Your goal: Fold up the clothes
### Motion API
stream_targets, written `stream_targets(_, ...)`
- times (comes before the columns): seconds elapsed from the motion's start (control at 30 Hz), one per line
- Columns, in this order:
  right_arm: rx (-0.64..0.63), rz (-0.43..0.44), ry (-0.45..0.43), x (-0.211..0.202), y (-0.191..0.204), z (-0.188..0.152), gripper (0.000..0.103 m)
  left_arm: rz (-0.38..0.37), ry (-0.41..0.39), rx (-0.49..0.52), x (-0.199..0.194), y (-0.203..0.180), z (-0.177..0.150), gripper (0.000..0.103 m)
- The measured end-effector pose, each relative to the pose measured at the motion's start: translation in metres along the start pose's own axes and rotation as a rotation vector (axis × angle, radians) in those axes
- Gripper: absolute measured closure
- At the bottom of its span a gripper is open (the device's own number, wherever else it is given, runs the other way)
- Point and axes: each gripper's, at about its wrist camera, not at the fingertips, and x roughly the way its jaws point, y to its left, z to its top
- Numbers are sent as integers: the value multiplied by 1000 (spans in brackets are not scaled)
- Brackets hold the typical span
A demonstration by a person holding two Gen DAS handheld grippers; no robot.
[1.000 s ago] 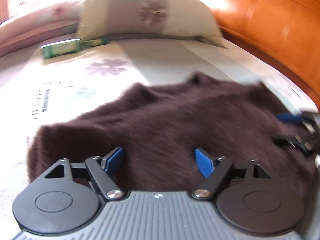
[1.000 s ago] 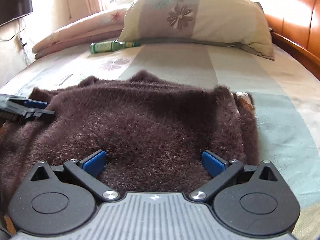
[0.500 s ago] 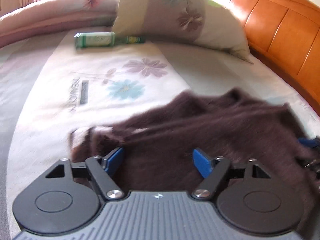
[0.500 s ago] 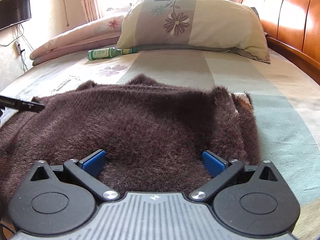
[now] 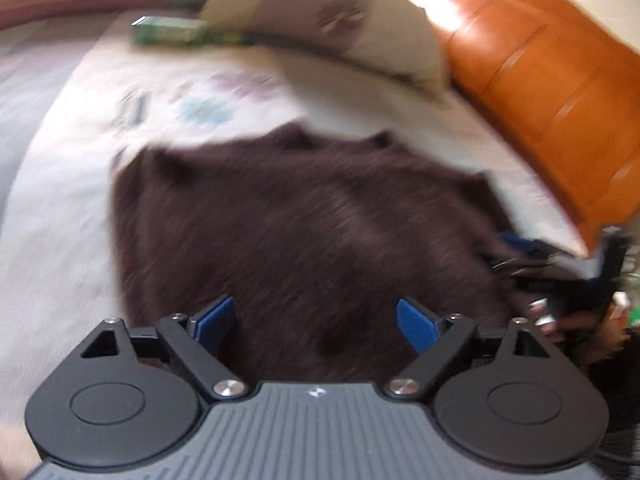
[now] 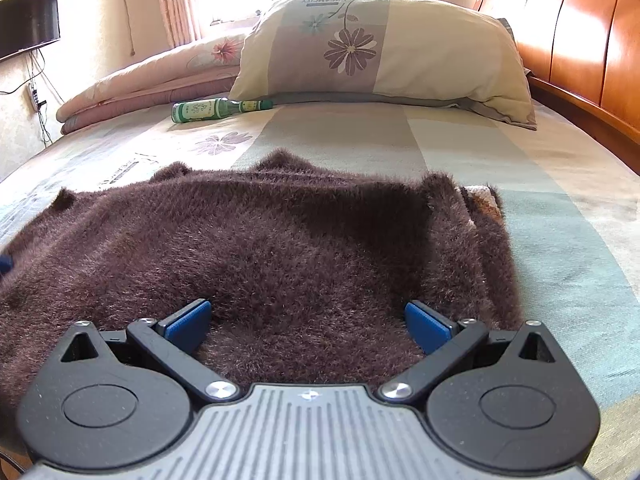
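Note:
A fuzzy dark brown sweater [image 6: 280, 240] lies spread flat on the bed, folded into a rough rectangle, and the blurred left wrist view also shows this sweater [image 5: 304, 232]. My left gripper [image 5: 316, 320] hovers open above its near edge, nothing between the blue pads. Low over the sweater's near right part, my right gripper [image 6: 308, 322] is open as well, holding nothing. The right gripper [image 5: 560, 264] shows at the right edge of the left wrist view, in a hand. A sliver of blue from the left gripper [image 6: 4, 264] peeks in at the far left.
A floral pillow [image 6: 380, 52] and a folded pink quilt [image 6: 152, 80] lie at the head of the bed. A green bottle [image 6: 216, 109] rests beside the pillow. An orange wooden headboard [image 6: 580, 48] runs along the right. A dark screen [image 6: 28, 36] hangs on the left wall.
My left gripper has risen and swung, so its view now looks down on the whole sweater. The sweater's left part has been folded in. The right gripper has stayed almost still.

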Motion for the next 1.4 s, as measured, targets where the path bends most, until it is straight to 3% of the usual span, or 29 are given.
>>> stream_targets(0.13,7,-13,22,-4,2,3,0,-30,-56,-127,-15,4,1,13)
stream_targets(0.23,27,-20,38,-10,4,8,0,-5,-95,-47,-22,-13,14,9)
stream_targets(0.37,87,18,-35,-25,0,24,0,13,-100,12,-8,-25,25,8)
stream_targets(0.53,111,-41,-33,-9,-10,45,0,49,-37,-47,18,-16,22,7)
stream_targets(0.63,146,-110,32,13,-24,38,0,28,-56,-51,16,-8,19,7)
stream_targets(0.73,115,-102,11,12,-25,29,0,5,-85,-90,9,0,21,7)
stream_targets(0.9,93,-68,24,25,-13,48,0,-86,-164,-157,-1,7,44,7)
stream_targets(1.07,71,-34,37,39,-1,67,0,-4,-158,-91,23,5,66,7)
stream_targets(1.13,63,-20,42,45,4,75,0,35,-125,-142,39,17,68,7)
stream_targets(1.23,104,-17,118,62,4,83,0,17,-130,-181,39,23,68,7)
stream_targets(1.4,135,161,89,63,10,120,0,76,-147,-98,22,17,74,6)
